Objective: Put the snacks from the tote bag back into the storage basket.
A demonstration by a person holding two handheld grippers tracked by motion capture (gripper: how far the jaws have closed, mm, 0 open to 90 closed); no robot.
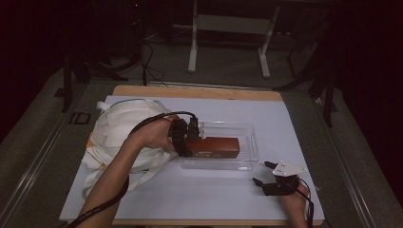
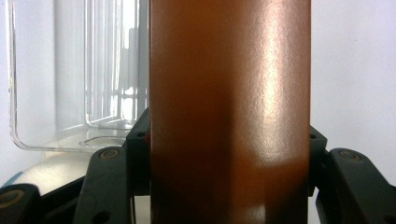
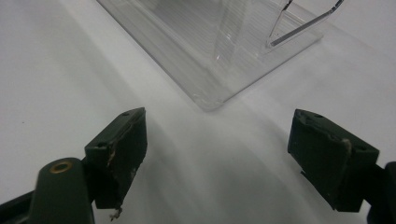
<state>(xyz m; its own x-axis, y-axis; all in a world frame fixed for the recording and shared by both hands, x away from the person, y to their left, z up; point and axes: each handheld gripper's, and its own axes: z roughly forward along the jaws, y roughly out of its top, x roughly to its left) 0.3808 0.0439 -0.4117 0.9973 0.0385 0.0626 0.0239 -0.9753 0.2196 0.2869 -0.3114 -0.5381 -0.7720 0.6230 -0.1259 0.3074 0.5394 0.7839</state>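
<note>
1. Two jaws of my left gripper point(image 1: 186, 138) are clamped on the left end of a long brown box point(image 1: 213, 147); in the left gripper view the box point(image 2: 229, 112) sits tight between both pads, no gap on either side.
2. Box lies lengthwise over the clear plastic tray point(image 1: 247, 159), at its left half. Whether its underside rests on the tray floor or hangs just above it, I cannot tell.
3. Handling, my judgement: flat, straight faces and crisp edges suggest stiff card or a hard case, so a firm pinch should not crush it. Surface has a slight sheen, so it may slip. Held at one end, the long free end could sag or swing; a hold nearer the middle would balance better. Weight unknown.
4. My right gripper point(image 1: 272, 179) rests on the white table cover point(image 1: 190, 199) near the tray's right corner, jaws spread wide with nothing between them; the tray corner point(image 3: 205, 100) lies just ahead.
5. White cloth bag point(image 1: 119, 135) sits behind my left hand point(image 1: 152, 135), touching the forearm.
6. Hard to make out: print on the box's side is too small to read; the bag's contents are hidden; the room beyond the table is dark.
</note>
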